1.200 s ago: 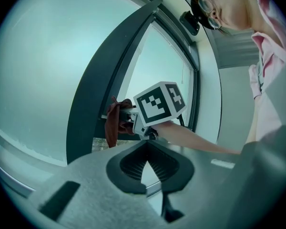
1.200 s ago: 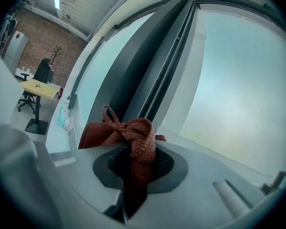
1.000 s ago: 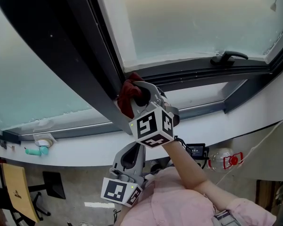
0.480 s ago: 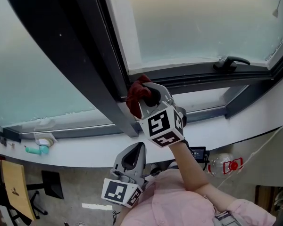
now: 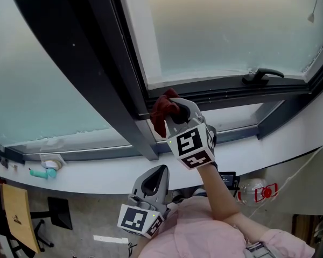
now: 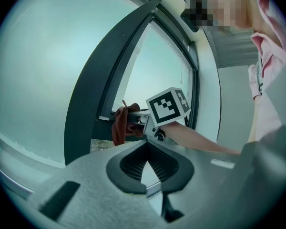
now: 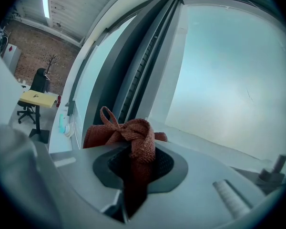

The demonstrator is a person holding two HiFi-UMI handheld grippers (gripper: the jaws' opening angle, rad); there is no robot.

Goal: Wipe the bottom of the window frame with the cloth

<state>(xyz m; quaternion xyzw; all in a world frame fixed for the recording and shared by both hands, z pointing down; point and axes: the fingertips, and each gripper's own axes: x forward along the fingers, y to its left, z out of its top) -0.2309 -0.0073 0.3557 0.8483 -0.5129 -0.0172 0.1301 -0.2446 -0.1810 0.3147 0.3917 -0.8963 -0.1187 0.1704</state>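
Frosted glass (image 5: pixel 231 26) fills the large window, pale and bluish, and a broad dark window frame (image 5: pixel 215 90) runs along its bottom edge, with a thick dark post (image 5: pixel 97 63) slanting down to meet it. On that bottom rail, toward the right, sits a black handle (image 5: pixel 264 74). The right gripper (image 5: pixel 171 112) reaches up to the rail just right of the post, its marker cube facing the head camera, and its jaws are clamped on a reddish-brown cloth (image 5: pixel 162 107). The cloth is bunched and knotted at the jaw tips and lies against the lower rail in the corner beside the post; a loop of it sticks up above the jaws in the right gripper view. The left gripper (image 5: pixel 153 179) hangs lower, close to the person's pink sleeve (image 5: pixel 204 235) and well apart from the frame; its jaws are drawn together with only a thin wedge of light between the pads, and they grip nothing. Below the frame runs a white sill (image 5: pixel 97 173), where a small teal object (image 5: pixel 42 172) lies at the left. Beneath the sill, a yellow table (image 5: pixel 16 214) and a black chair (image 5: pixel 59 211) stand on the floor.
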